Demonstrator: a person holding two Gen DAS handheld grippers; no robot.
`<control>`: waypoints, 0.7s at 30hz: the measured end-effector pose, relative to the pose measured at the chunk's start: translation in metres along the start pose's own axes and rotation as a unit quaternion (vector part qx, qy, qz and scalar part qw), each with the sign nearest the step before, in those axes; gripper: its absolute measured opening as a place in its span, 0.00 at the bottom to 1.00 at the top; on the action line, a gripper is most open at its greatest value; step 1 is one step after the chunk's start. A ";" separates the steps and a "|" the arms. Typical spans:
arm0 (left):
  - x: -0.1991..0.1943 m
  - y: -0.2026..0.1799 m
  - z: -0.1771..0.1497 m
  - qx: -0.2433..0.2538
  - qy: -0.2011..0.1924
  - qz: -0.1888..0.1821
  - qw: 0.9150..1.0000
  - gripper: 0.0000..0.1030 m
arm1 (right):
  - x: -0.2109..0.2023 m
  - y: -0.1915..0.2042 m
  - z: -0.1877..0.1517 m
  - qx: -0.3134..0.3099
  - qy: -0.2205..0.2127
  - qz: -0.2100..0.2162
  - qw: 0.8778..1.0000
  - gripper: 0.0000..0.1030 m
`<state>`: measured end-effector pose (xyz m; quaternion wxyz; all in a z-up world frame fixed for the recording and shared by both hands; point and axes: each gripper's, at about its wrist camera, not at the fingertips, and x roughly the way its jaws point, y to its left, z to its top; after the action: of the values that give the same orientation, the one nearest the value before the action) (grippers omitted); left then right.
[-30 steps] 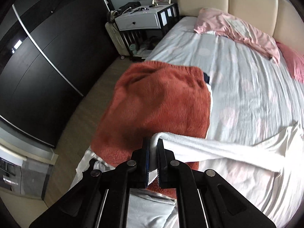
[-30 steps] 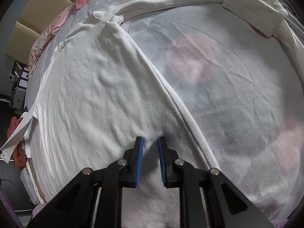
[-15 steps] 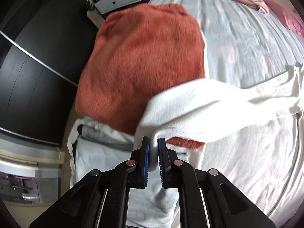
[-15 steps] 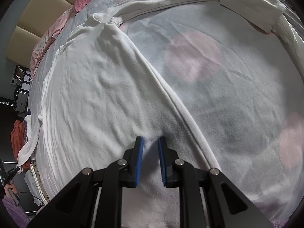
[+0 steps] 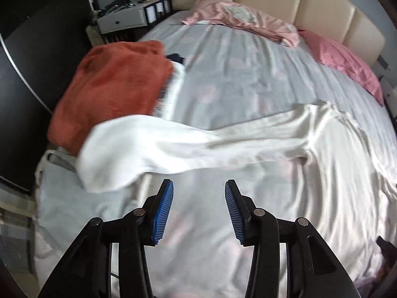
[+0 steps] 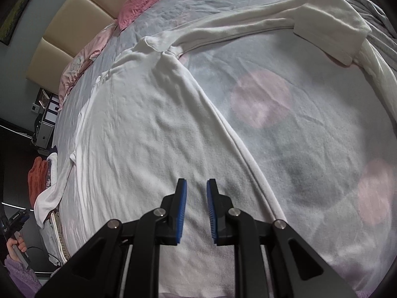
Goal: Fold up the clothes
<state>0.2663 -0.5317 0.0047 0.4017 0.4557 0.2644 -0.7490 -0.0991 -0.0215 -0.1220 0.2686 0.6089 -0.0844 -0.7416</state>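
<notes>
We find the white garment (image 6: 139, 129) spread flat across the grey bedsheet (image 5: 235, 74), one sleeve (image 5: 153, 146) draped leftward over the edge of a rust-orange folded item (image 5: 116, 87). The left gripper (image 5: 198, 208) stands with jaws spread wide, holding nothing, just short of that sleeve. The right gripper (image 6: 196, 208) has jaws partly apart over the garment body; we cannot tell whether they touch it. Only the right view shows the far sleeve's folded cuff (image 6: 330, 32); only the left shows the nightstand (image 5: 129, 19) and pink pillows (image 5: 342, 62).
</notes>
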 end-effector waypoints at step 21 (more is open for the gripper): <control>0.104 -0.192 -0.013 0.019 0.095 -0.076 0.992 0.39 | 0.018 -0.013 0.008 0.037 0.016 0.065 0.997 0.16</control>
<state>0.0834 -0.4569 -0.0886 0.3080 0.5106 0.3210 -0.7358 -0.1123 -0.0209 -0.1413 0.2950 0.6232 -0.1468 -0.7092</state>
